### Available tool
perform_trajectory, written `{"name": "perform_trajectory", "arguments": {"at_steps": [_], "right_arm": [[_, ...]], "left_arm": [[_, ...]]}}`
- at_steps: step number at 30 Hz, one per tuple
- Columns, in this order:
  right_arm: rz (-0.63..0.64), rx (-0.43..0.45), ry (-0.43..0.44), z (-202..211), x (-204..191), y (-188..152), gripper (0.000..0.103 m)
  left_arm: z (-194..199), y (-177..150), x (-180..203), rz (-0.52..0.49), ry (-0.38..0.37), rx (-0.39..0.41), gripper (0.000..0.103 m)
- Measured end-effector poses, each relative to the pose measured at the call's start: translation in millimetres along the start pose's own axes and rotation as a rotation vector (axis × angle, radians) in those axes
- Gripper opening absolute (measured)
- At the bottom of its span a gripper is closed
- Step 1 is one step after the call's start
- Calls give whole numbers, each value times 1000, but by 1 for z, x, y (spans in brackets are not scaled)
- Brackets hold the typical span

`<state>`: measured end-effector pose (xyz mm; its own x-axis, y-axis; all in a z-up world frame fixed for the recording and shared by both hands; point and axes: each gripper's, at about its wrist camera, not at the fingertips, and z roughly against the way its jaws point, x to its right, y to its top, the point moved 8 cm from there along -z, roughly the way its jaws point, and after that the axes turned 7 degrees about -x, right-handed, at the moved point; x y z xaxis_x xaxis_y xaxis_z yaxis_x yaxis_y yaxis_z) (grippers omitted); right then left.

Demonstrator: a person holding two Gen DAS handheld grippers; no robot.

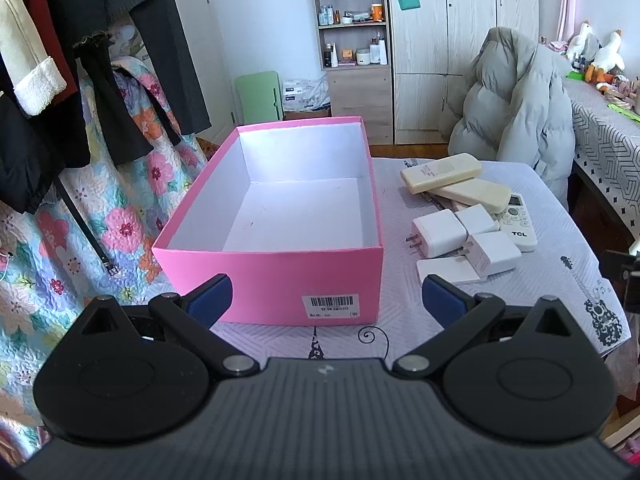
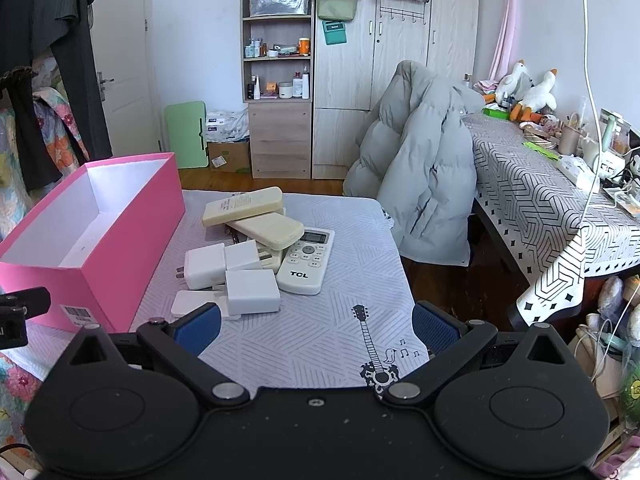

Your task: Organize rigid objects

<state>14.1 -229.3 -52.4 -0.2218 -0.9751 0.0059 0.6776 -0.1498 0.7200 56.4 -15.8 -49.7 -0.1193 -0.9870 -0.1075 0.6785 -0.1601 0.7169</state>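
Crowding the pink box [image 1: 280,276]: chargers [image 2: 252,290], stacked remotes [image 2: 266,230].

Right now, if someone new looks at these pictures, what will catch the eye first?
The open pink box stands out first, empty, on the left of the table. To its right lies a loose pile of remotes and white chargers, with the TCL remote at the pile's right edge. Both the left tool and the right tool hover open in front, holding nothing.

Partly hidden items in the pile

A lower remote [image 2: 267,259] is largely covered by chargers; the pink box [image 2: 92,236] is cut off at the left edge.
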Motion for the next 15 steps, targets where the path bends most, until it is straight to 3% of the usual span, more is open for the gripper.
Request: {"name": "perform_trajectory", "arguments": {"at_steps": [15], "right_arm": [[-14,-9,4,-3,1,-2,103]], "left_arm": [[-4,-2,-4,33,-8,17,103]]}}
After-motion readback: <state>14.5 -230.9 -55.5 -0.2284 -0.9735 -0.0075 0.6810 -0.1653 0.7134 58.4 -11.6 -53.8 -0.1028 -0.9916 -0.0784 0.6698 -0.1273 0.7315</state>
